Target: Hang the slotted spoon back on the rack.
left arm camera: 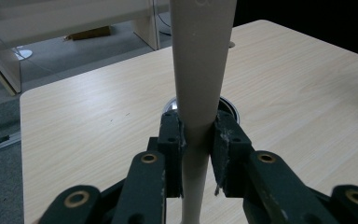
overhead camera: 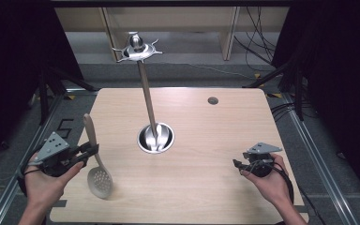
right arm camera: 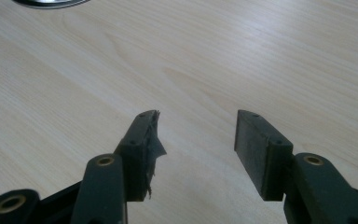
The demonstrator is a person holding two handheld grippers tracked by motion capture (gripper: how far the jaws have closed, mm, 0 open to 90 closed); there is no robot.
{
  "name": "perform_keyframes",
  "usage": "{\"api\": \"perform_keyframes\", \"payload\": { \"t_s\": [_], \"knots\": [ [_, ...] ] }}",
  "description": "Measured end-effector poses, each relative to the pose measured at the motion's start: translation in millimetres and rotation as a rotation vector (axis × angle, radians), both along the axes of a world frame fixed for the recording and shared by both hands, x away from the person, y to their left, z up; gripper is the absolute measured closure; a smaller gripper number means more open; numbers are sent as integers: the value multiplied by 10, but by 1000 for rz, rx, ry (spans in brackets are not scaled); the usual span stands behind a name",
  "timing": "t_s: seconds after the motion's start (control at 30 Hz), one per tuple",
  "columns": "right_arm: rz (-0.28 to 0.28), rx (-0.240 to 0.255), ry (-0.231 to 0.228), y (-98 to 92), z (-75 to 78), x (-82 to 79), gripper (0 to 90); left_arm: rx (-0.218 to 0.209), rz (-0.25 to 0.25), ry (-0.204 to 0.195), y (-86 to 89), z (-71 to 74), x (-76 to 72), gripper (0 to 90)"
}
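The left tool (overhead camera: 93, 151) is clenched on the handle of a beige slotted spoon (overhead camera: 97, 164), at the left side of the wooden surface (overhead camera: 206, 140). In the left gripper view, both black pads press against the handle (left arm camera: 200, 84) from two sides, with no gap between pad and handle.

In the high view the long axis of the spoon runs almost along the depth of the surface, a little tilted. The free end of the handle points away from the person, toward the far left edge, and the round perforated bowl (overhead camera: 99, 181) points toward the person. The bowl looks to rest on the surface or just above it; I cannot tell if it touches. The grip is about at the middle of the handle.

The right tool (overhead camera: 237, 164) is released: in the right gripper view its two jaws stand apart with bare wood between them. It is held low near the right front corner, well apart from the spoon.

At the middle of the surface stands a metal rack (overhead camera: 143, 79), a thin pole rising from a round steel base (overhead camera: 155, 138) to a crown of hooks (overhead camera: 138, 48).
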State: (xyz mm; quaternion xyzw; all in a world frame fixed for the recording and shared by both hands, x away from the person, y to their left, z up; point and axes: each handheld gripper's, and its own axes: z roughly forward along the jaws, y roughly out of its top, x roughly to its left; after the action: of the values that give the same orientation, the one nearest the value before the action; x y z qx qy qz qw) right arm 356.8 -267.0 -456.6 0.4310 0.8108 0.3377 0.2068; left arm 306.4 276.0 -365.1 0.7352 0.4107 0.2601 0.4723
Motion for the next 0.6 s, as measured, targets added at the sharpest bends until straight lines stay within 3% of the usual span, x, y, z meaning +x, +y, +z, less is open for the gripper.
{"api": "perform_keyframes", "payload": {
  "t_s": [0.2,0.27,0.33,0.4,0.6],
  "knots": [
    [-15,6,9,4,2,-9,497,-2,-12,-23,-63,64,59,742],
    [-14,5,8,3,3,-9,497,0,-8,-14,-87,93,70,742],
    [16,7,-11,-6,-9,13,497,-4,-15,-28,-108,108,89,742],
    [-17,6,8,2,5,-11,497,10,-23,-36,-121,136,103,742],
    [-28,17,23,10,16,-20,497,3,-33,-48,-177,204,145,742]
  ]
}}
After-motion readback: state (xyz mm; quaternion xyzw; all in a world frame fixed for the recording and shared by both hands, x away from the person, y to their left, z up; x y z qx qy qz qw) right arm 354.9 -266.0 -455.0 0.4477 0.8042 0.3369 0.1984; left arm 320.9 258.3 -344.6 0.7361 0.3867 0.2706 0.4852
